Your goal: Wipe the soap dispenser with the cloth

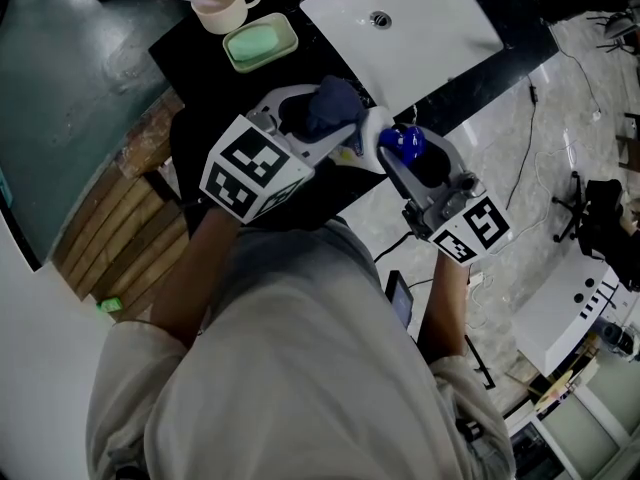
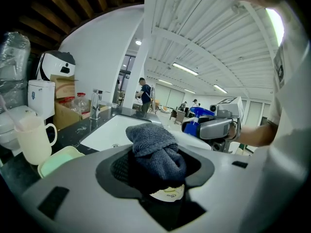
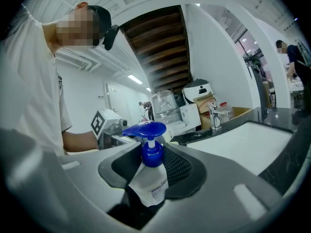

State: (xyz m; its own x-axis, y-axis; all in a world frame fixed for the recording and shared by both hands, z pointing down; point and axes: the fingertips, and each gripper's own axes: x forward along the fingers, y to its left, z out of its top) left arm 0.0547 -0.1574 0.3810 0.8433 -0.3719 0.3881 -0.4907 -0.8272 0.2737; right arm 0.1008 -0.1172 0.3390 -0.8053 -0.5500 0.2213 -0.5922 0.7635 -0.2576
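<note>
My left gripper is shut on a bunched dark blue cloth, which bulges out over its jaws. My right gripper is shut on the soap dispenser, a white bottle with a blue pump head, standing upright between the pads. Both are held in the air in front of the person's chest, at the black counter's near edge. In the left gripper view the dispenser is to the right of the cloth, a short way off. I cannot tell whether cloth and bottle touch.
A white sink is set in the black counter, with a faucet behind it. A cream cup with a spoon and a green soap dish stand at the counter's left. Cables lie on the marble floor.
</note>
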